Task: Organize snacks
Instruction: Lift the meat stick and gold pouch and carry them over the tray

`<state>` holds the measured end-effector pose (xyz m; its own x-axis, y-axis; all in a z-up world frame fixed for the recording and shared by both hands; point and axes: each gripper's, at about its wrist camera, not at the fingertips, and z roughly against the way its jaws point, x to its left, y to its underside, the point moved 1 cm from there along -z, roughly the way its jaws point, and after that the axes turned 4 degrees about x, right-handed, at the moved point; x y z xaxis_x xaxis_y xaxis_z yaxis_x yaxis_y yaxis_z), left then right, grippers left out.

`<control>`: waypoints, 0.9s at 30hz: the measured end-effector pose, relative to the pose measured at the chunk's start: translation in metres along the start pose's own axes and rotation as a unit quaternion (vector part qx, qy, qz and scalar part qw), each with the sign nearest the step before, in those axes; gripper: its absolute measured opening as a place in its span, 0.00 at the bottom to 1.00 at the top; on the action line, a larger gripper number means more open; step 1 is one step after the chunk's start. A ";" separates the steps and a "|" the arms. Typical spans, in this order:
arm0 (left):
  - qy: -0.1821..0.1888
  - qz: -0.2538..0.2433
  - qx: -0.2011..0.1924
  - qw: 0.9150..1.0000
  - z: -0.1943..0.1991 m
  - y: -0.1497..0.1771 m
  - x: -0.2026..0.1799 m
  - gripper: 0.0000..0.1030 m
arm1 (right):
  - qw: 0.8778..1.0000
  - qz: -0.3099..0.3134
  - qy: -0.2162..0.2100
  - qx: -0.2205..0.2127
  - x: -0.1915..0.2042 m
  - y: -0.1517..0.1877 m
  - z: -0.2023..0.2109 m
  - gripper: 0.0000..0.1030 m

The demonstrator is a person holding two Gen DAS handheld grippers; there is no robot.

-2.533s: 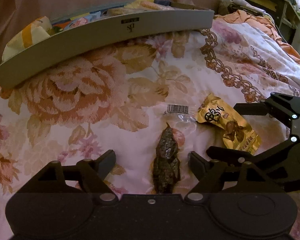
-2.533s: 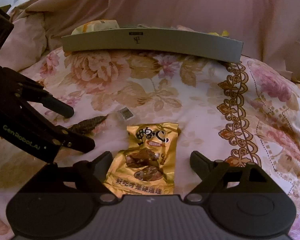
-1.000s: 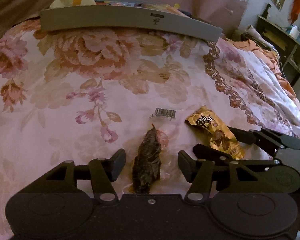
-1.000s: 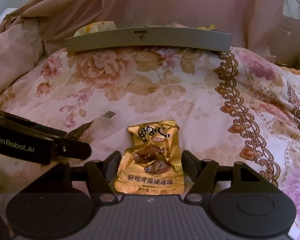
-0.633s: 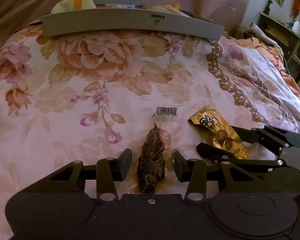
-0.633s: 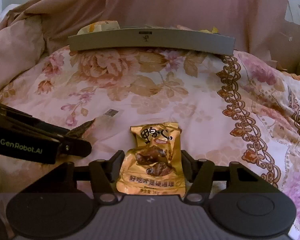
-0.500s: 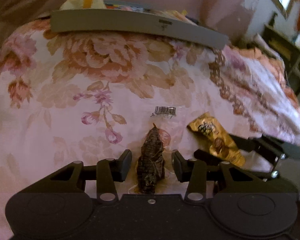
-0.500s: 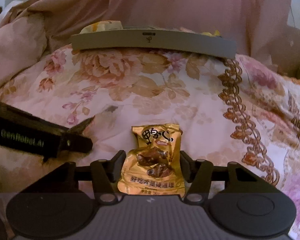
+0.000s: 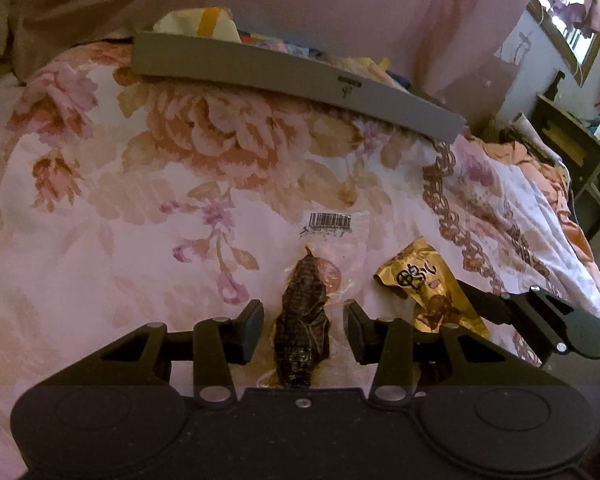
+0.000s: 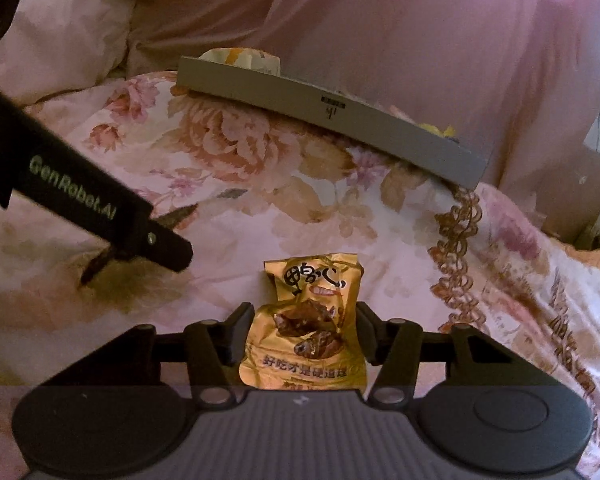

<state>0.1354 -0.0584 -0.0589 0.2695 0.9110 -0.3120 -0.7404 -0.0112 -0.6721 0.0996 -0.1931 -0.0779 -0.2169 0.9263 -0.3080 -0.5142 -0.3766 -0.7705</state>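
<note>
A dark brown snack in a clear wrapper [image 9: 302, 320] lies on the floral bedspread, its barcode label at the far end. My left gripper [image 9: 304, 330] is shut on it, pads on either side of the wrapper. From the right wrist view that gripper [image 10: 156, 240] comes in from the left, with the snack's ends sticking out. A gold snack packet [image 10: 312, 320] sits between the fingers of my right gripper [image 10: 303, 330]. Those jaws are closing, the pads press its edges and it buckles. The same packet [image 9: 424, 284] lies right of the dark snack.
A long grey tray [image 9: 300, 76] with several snack packets in it rests at the far side of the bed, also as the tray [image 10: 340, 120]. Pink bedding rises behind it. A dark cabinet [image 9: 572, 152] stands past the bed's right edge.
Both grippers have closed: the left onto the dark snack, the right onto the gold packet, which now bulges. Both views have rolled, so the tray looks tilted.
</note>
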 end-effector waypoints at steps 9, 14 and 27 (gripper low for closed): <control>0.000 0.009 -0.028 1.000 0.009 -0.004 -0.001 0.44 | 0.998 0.045 0.038 -0.028 0.004 -0.002 0.005 0.56; -0.001 0.012 -0.041 0.999 0.015 -0.008 -0.003 0.44 | 0.997 0.044 0.050 -0.044 0.001 -0.006 0.008 0.56; -0.004 0.019 -0.081 0.997 0.033 -0.031 -0.007 0.45 | 0.991 0.042 0.085 -0.093 -0.017 -0.025 0.019 0.56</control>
<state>0.1362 -0.0507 -0.0137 0.2375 0.9123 -0.3335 -0.6407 -0.1109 -0.7597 0.1004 -0.2001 -0.0431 -0.1020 0.8861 -0.4521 -0.3355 -0.4585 -0.8229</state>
